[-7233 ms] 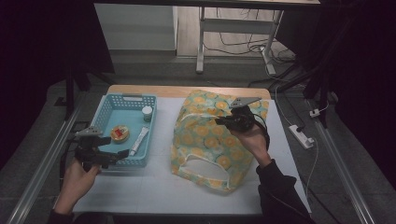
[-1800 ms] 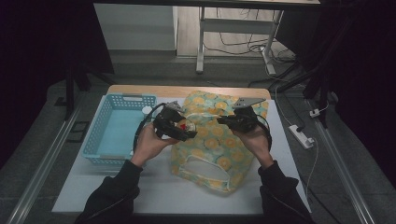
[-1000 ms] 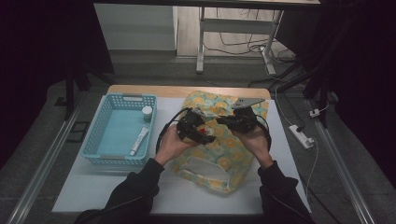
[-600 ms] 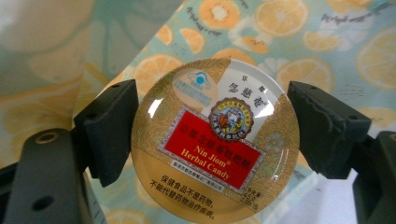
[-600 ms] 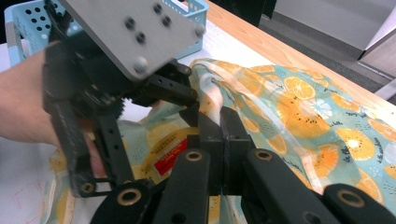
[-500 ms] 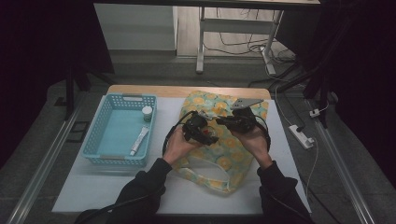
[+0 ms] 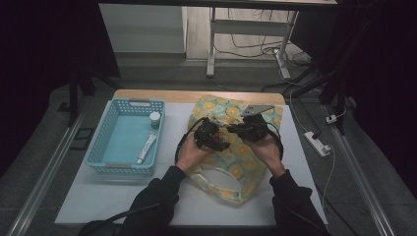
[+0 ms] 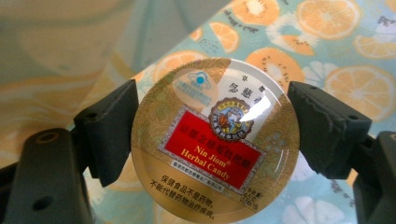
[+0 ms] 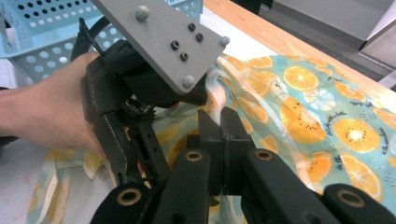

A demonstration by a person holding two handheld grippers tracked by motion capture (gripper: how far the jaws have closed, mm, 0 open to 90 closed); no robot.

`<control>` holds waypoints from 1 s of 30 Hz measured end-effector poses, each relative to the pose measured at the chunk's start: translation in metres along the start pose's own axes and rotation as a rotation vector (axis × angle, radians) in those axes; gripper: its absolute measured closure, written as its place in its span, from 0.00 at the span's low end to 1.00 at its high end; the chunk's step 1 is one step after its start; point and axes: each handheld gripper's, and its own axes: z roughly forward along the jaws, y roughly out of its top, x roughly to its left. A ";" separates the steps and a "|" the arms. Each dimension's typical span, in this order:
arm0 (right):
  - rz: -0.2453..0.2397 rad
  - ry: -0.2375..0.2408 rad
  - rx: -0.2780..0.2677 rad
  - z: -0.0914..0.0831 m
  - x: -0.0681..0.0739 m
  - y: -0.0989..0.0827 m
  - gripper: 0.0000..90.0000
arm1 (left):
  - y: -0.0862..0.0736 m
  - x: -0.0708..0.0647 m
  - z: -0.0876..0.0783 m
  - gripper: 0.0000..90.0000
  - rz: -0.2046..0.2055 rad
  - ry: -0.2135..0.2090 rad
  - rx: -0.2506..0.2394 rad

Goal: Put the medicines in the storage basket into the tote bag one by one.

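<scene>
Over the fruit-print bag [image 7: 231, 147]: left hand-held gripper [image 7: 212, 139] clamps round candy tin [image 8: 215, 140]; right hand-held gripper [image 7: 244, 131] pinches bag's edge, closed. Step judged: bagging. Next: lower tin inside, release.

The middle of the counter [image 7: 88, 196] is crowded: the left gripper [image 7: 220, 142] and right gripper [image 7: 235, 130] hang close together over the fruit-print bag [image 7: 246, 169], nearly touching, with little room to pass between them. In the right gripper view the left gripper's grey plate [image 9: 161, 35] sits just beyond the right gripper's fingers [image 9: 208, 126], blocking the way forward. The blue basket [image 7: 98, 142] stands at the left, its walls fencing in a tube [image 7: 146, 148] and a small bottle [image 7: 155, 119] along its right side. The near left of the counter lies bare, as does the narrow strip right of the bag.
</scene>
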 end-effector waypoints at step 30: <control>0.020 -0.015 0.025 0.005 -0.009 -0.008 1.00 | 0.002 -0.006 -0.002 0.03 0.000 -0.079 -0.024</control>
